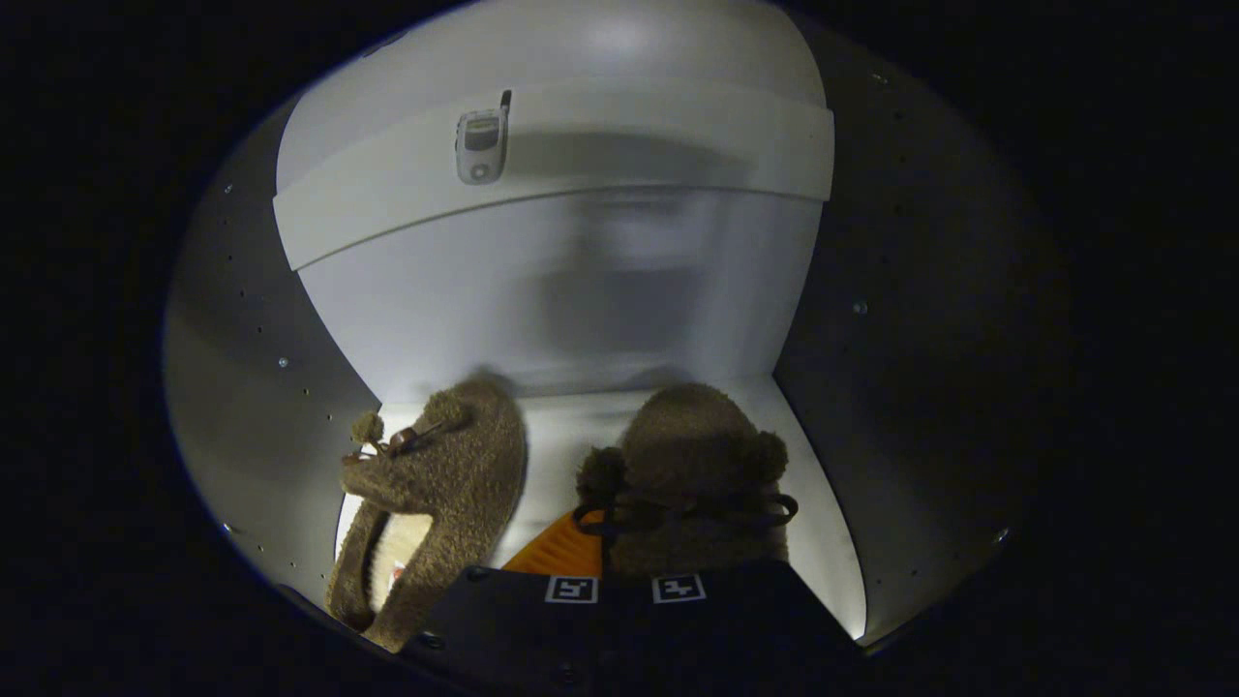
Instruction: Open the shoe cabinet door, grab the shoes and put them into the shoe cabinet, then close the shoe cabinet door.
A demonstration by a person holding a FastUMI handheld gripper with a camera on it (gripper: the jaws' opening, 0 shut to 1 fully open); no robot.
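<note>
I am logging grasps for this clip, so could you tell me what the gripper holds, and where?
The gripper appears to hold the right fuzzy brown slipper at its near end; finger contact is hidden, so a firm grip cannot be confirmed.

The tongs [624, 581] sit at 6 o'clock, tips buried behind the right slipper [687, 465], so can't tell if they're pinching it. That slipper's heel is hidden. The left slipper [436, 494] gets cut off at 7 o'clock. The cabinet's back wall [581, 310] is pretty blurry.
</note>
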